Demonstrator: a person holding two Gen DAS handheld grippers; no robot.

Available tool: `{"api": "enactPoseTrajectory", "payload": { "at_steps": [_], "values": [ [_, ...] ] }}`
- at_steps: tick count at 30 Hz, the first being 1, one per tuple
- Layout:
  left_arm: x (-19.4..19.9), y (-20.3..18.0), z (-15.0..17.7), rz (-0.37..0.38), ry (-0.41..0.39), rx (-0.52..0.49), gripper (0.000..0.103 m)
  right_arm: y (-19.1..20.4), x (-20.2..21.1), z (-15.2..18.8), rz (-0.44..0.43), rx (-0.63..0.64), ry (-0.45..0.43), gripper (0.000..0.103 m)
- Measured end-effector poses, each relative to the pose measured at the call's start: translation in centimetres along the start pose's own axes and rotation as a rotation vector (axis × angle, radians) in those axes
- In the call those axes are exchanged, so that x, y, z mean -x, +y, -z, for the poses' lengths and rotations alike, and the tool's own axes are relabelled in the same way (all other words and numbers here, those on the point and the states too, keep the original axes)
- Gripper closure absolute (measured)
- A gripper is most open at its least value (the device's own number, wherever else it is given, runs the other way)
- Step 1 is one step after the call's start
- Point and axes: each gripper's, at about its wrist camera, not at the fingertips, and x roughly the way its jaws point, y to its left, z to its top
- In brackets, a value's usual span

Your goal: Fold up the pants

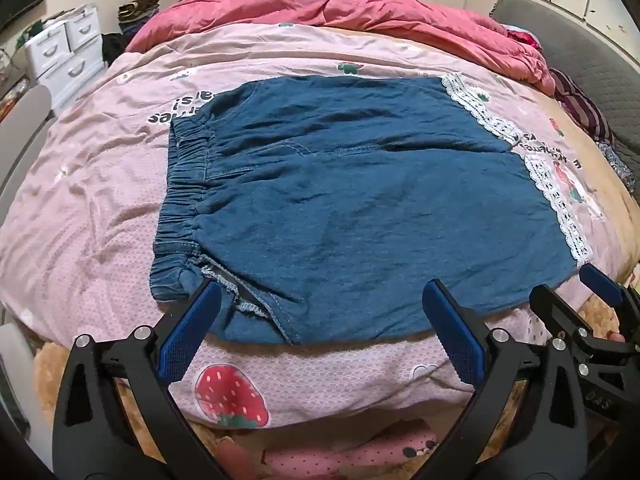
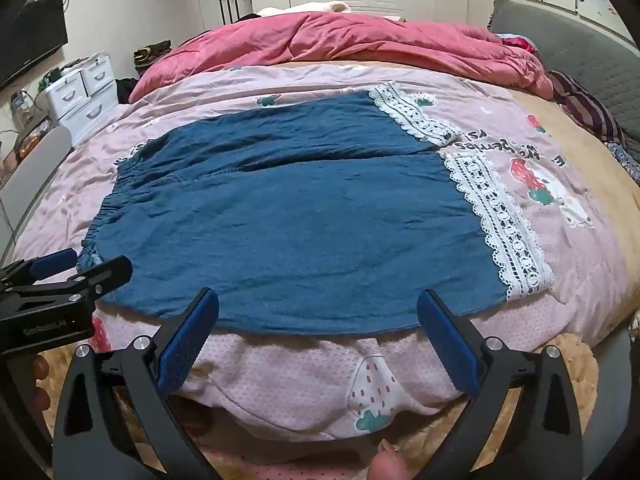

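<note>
Blue denim pants (image 1: 352, 200) lie flat on the pink bedspread, elastic waistband (image 1: 180, 196) to the left and white lace leg hems (image 1: 560, 200) to the right. My left gripper (image 1: 320, 300) is open, hovering at the pants' near edge by the waistband corner. My right gripper (image 2: 318, 308) is open at the near edge of the pants (image 2: 300, 220), left of the lace hem (image 2: 500, 216). Each gripper shows in the other's view: the right one (image 1: 592, 292), the left one (image 2: 80, 268). Neither holds cloth.
A pink bedspread (image 1: 80, 200) with strawberry prints covers the bed. A rumpled red quilt (image 1: 340, 4) lies at the far side. A grey headboard (image 2: 560, 40) is at right, white drawers (image 2: 80, 88) at left. A tan fluffy blanket (image 2: 580, 360) hangs at the near edge.
</note>
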Motion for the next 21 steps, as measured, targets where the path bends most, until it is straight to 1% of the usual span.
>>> {"api": "enactPoseTrajectory", "payload": {
  "at_steps": [21],
  "values": [
    [0.17,0.27,-0.01,0.011,-0.005,0.008,0.008,0.16,0.12,-0.34,-0.004,0.002,-0.007,0.004]
  ]
}}
